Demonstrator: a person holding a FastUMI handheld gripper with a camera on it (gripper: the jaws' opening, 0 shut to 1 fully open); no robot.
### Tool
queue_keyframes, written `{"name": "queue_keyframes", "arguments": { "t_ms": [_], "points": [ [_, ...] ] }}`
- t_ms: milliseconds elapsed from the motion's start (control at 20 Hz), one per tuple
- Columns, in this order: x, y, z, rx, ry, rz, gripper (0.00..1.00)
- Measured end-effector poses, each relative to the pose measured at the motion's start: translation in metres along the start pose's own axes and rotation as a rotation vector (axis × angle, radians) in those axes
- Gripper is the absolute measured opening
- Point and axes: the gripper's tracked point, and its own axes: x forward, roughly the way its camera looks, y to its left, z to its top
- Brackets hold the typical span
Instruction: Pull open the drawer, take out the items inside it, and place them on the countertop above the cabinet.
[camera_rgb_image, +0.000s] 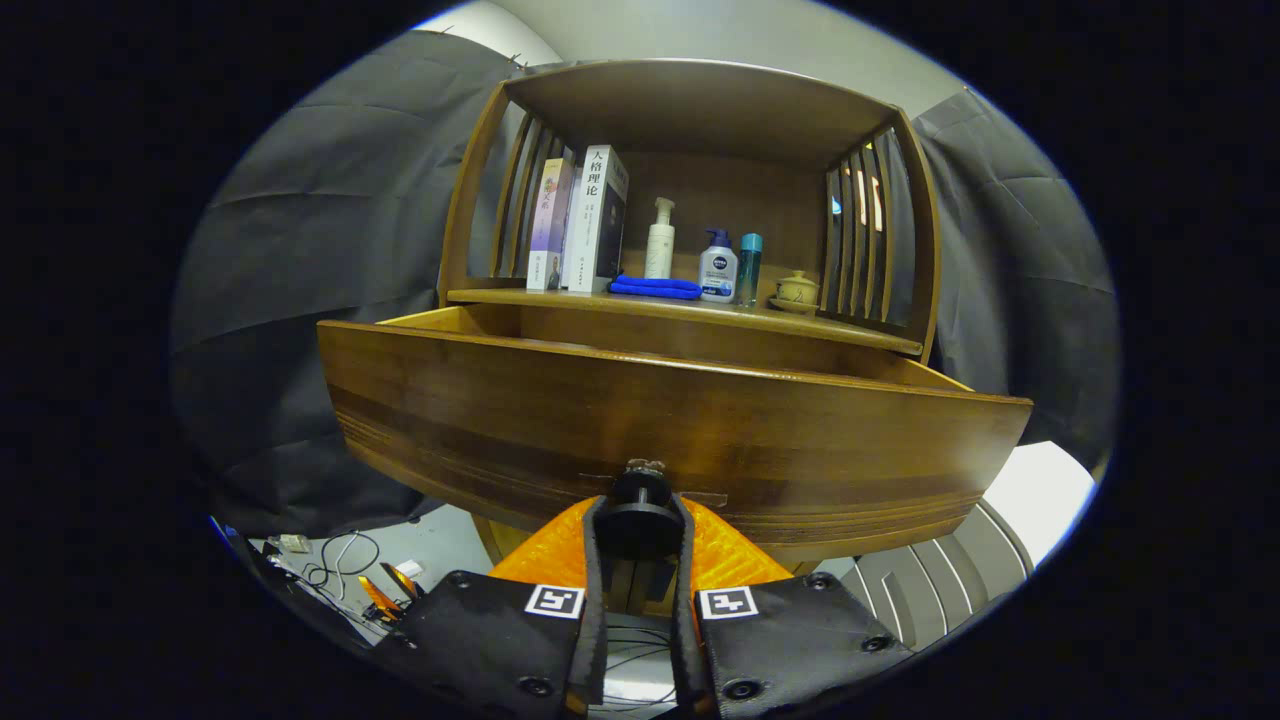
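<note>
A wooden cabinet's drawer (680, 420) stands pulled out toward me, its wide front panel just beyond my fingers. My gripper (640, 525) is shut on the drawer's round dark knob (641, 500), one finger pressing each side of it. The drawer's inside is hidden behind the tall front panel; only its side walls and back edge show. Above the drawer lies the countertop (560, 297), a shelf under the cabinet's roof.
On the countertop stand two books (585, 220), a white pump bottle (659, 240), a folded blue cloth (655, 288), a blue-capped pump bottle (718, 267), a teal tube (749, 268) and a small lidded cup (797, 291). Cables (340, 560) lie on the floor lower left.
</note>
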Motion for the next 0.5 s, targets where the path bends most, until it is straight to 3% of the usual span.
{"name": "queue_keyframes", "arguments": {
  "t_ms": [500],
  "points": [
    [-0.021,0.004,-0.008,-0.015,0.004,0.02,0.28]
  ]
}}
